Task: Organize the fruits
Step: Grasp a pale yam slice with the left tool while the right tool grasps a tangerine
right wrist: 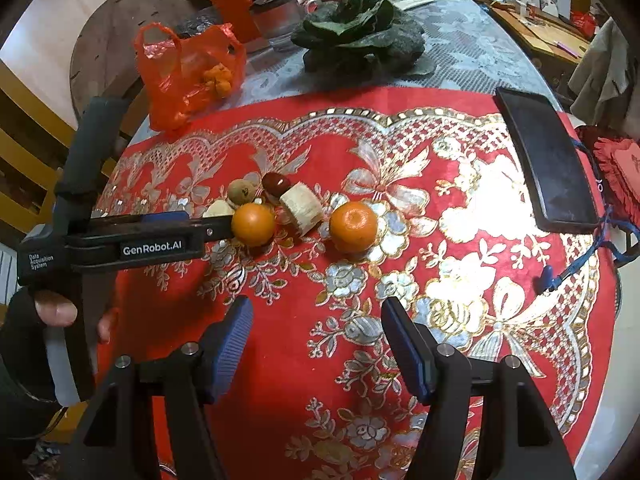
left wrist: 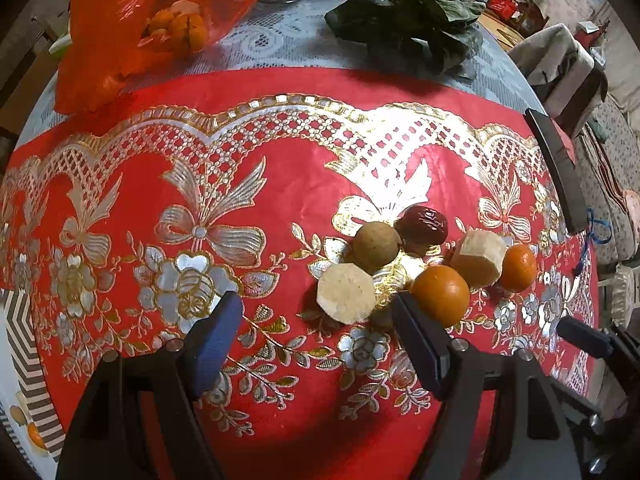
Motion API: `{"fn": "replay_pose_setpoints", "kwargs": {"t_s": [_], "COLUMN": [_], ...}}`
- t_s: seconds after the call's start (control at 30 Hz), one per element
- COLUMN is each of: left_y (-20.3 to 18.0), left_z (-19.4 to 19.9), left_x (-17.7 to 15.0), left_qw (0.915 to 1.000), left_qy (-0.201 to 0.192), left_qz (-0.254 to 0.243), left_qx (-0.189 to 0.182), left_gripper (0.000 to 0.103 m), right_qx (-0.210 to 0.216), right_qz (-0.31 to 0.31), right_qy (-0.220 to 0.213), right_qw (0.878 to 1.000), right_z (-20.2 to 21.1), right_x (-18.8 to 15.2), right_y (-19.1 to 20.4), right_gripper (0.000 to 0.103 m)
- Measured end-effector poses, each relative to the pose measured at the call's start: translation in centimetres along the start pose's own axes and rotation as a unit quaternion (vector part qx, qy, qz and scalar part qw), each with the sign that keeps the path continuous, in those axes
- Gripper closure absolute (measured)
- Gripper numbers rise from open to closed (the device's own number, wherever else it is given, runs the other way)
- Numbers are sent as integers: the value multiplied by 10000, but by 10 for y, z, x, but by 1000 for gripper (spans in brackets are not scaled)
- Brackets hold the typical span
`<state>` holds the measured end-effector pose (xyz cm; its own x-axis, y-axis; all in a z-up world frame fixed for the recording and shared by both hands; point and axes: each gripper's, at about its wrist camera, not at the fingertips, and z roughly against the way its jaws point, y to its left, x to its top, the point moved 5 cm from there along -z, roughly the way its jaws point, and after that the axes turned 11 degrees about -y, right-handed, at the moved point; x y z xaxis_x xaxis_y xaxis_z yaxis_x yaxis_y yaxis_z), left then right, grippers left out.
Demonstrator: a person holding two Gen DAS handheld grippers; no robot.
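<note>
**Operator:** Where is the work item, and what is the state of each tool?

**Technician:** The near tangerine (left wrist: 439, 295) rests on the red tablecloth (left wrist: 280, 184), at the front of the fruit cluster. The left gripper (left wrist: 318, 322) has its jaws spread and empty; its right finger (left wrist: 416, 340) sits just beside the tangerine, while the fruit itself lies outside the gap, off to the right. The right gripper (right wrist: 316, 334) is also spread and empty, well apart from the fruit.

**Operator:** How should the pickup be done?

**Technician:** Judged from the layout, the left gripper needs to shift right until the tangerine sits centred between the pads, then close gently. The pale cut chunk (left wrist: 346, 293) lies close on the left and may be nudged by the other finger.

**Operator:** Orientation?

**Technician:** The tangerine is near round, with no usable long axis; its stem end cannot be made out. The far tangerine (right wrist: 353, 227) shows its stem dimple facing up and toward the right camera.

**Operator:** Surroundings?

**Technician:** A brown longan (left wrist: 376, 245), a red date (left wrist: 426, 226) and a second pale chunk (left wrist: 478, 258) are grouped behind. The orange bag (left wrist: 160, 28) of tangerines and the leafy greens (left wrist: 404, 12) stand farther back.
</note>
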<state>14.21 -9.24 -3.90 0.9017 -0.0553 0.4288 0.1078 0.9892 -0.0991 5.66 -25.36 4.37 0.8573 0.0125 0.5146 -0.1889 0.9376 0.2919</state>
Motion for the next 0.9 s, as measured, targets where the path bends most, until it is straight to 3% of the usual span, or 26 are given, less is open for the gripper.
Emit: {"fn": "replay_pose_setpoints", "kwargs": {"t_s": [0.13,0.3,0.47,0.67,0.73,0.9], "left_y": [0,3,13,20,21,26], "left_z": [0,1,2,7,11,23], "left_x": [4,9,9,1,-2,-11], "left_qw": [9998,9997,9998,9998,9998,9997], "left_qy": [-93,-198,-179,-118,-126,-186], "left_qz": [-129,-166,-24,96,113,154], "left_qx": [101,30,-101,-109,-116,-91], "left_gripper": [43,75,76,76,76,76], "right_qx": [-49,-86,-157,-301,-257,-310], "right_qz": [11,343,710,1012,1036,1114], "right_qy": [-101,-90,-7,102,146,126], "right_qw": [9999,9993,9974,9944,9942,9932], "right_z": [-2,-16,-32,-50,-55,-46], "right_x": [8,18,26,32,32,26], "right_y": [-9,-14,-15,-13,-12,-10], "right_gripper": [32,32,33,54,67,68]}}
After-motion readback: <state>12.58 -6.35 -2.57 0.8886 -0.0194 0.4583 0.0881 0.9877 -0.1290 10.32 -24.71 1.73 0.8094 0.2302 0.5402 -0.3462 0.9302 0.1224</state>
